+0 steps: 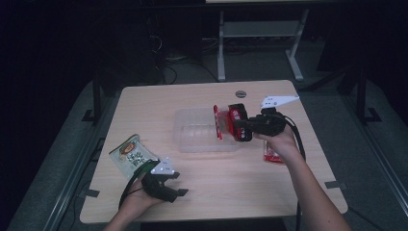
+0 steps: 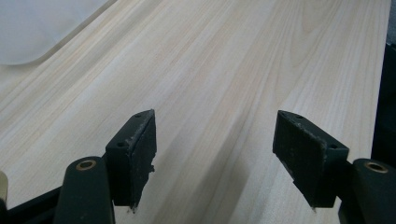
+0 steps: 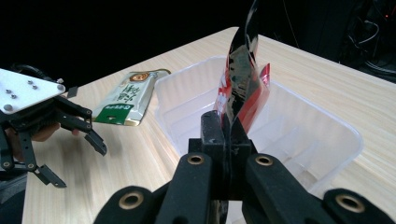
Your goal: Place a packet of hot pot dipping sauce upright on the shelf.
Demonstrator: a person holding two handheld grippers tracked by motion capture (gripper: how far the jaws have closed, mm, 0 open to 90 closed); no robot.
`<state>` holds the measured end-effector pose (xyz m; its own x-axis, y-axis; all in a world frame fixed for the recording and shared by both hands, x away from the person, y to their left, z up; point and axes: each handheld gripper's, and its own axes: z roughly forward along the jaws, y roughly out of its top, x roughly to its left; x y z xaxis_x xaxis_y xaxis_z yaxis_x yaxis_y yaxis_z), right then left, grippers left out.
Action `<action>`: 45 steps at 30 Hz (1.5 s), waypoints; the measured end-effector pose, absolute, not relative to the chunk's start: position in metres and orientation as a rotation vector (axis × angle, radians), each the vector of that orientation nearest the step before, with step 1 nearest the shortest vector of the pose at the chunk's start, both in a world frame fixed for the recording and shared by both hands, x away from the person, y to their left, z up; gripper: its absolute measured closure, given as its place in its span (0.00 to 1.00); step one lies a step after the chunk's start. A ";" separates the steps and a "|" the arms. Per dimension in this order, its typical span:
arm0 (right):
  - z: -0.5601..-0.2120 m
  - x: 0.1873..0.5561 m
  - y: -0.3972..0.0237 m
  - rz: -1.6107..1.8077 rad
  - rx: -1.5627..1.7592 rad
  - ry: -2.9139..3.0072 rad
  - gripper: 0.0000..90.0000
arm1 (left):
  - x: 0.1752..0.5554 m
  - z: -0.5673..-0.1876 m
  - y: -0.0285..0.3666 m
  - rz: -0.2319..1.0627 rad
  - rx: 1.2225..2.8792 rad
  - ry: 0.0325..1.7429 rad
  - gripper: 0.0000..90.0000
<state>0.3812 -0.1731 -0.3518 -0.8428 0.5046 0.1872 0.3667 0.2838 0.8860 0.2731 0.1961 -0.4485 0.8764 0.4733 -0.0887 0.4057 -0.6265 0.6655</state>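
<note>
My right gripper [image 1: 230, 126] [image 3: 227, 126] is shut on a red packet [image 1: 220, 121] [image 3: 242, 88] and holds it upright over the right end of a clear plastic bin [image 1: 185, 126] [image 3: 327, 121]. The bin looks empty inside. A green packet [image 1: 131, 154] [image 3: 125, 98] lies flat on the table left of the bin. My left gripper [image 1: 179, 184] [image 2: 215, 161] [image 3: 77, 156] rests low near the table's front left, just below the green packet. Its jaws stand open over bare wood, with nothing between them.
Another red packet [image 1: 272, 155] lies on the wooden table [image 1: 226, 178] under my right hand. A round grommet [image 1: 240, 93] sits near the far edge. Table legs and cables stand on the dark floor behind.
</note>
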 end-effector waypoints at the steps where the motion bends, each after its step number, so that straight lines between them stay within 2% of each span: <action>1: -0.352 0.381 -0.173 1.604 0.822 2.412 1.00 | 0.273 -0.449 0.196 0.123 2.325 0.629 0.33; 45: -0.376 0.388 -0.143 1.513 0.851 2.490 1.00 | 0.271 -0.451 0.196 0.111 2.339 0.629 0.33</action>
<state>0.3883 -0.1431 -0.3763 -0.8376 0.5115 0.1919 0.4058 0.3475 0.8453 0.2715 0.1955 -0.4509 0.8784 0.4688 -0.0929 0.4085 -0.6357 0.6549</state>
